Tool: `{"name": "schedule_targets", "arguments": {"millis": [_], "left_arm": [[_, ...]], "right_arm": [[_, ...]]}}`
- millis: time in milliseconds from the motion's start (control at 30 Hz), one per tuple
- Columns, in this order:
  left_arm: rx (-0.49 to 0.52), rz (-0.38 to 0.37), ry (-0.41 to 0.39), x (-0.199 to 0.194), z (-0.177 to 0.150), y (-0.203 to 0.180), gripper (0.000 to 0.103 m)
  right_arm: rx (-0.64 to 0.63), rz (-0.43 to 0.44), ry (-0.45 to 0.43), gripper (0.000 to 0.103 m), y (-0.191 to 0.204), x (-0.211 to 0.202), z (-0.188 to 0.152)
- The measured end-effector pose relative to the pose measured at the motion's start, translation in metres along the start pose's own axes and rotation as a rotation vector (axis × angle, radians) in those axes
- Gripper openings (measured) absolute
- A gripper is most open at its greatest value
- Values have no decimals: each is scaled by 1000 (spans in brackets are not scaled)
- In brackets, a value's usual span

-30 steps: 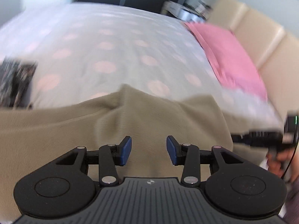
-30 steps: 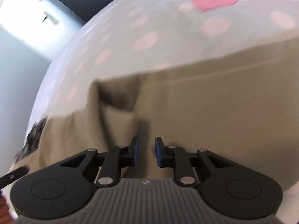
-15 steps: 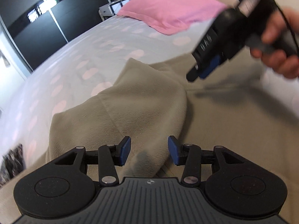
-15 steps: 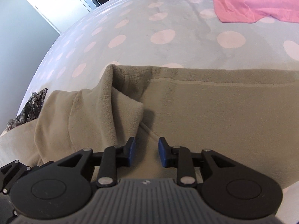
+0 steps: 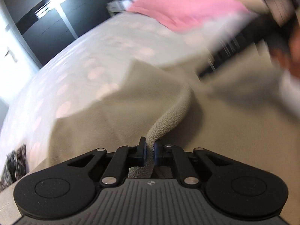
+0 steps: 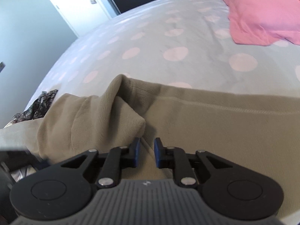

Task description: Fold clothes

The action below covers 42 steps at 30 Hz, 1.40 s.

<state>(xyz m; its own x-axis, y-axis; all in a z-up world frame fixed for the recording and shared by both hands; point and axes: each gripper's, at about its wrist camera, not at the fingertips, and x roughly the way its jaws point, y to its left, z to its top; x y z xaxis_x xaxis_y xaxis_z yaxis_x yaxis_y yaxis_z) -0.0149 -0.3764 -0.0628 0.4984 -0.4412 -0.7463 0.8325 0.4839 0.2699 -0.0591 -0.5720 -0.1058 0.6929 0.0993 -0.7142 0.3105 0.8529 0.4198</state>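
Closest to us, our left claw (image 5: pixel 149 152) is clamped on a thick rolled edge of the beige fleece garment (image 5: pixel 131 116), the pinched fold running straight ahead from the blue pads and curving away to the right as a raised ridge. Our right claw (image 6: pixel 146 154) has its pads apart and holds nothing; it hangs just above the same garment, with a loose folded flap (image 6: pixel 120 120) lying just ahead and to the left of its left pad. From the right claw the fleece stretches mostly to the right, its long straight hem crossing the view ahead, so we judge the garment's long axis runs sideways across both claws, and that the left claw, already gripping, is the one placed to carry the fold over while the right could pin or take the flap. Beyond the fleece lies the bed, a pale grey cover with pink dots (image 6: pixel 168 43). Far ahead and to the right rests a pink pillow (image 6: pixel 262 11). To the far left of the right claw a dark patterned cloth (image 6: pixel 35 106) sits at the bed's edge. Past the bed we see dark wardrobe doors (image 5: pixel 56 15) and a white door (image 6: pixel 75 1).
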Motion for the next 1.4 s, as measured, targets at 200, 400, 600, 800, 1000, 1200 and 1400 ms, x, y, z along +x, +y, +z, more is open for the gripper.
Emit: {"name": "schedule_targets", "arguments": {"millis": [200,400,600,800,1000,1200,1400], "left_arm": [[-60,-16,-52,-28,31,31,5],[-57,-27,-57,-32,33,31,5],[-57,-76,-57,-35,32,35,5],[-38,-143,8,-20,6,22,4],[-92,-171,74,14,-27,5,5],[-137,-187,58,22,-47,2,11],[-215,-223,-42,-16,-58,32,25]], "right_arm": [[2,189,20,7,-6,19,-3],[79,407,22,7,4,46,2],[52,292,-4,0,14,71,5],[42,104,-81,0,9,82,7],[24,-11,-148,0,13,76,11],[-10,9,-200,2,32,40,19],[-44,30,-252,5,51,4,26]]}}
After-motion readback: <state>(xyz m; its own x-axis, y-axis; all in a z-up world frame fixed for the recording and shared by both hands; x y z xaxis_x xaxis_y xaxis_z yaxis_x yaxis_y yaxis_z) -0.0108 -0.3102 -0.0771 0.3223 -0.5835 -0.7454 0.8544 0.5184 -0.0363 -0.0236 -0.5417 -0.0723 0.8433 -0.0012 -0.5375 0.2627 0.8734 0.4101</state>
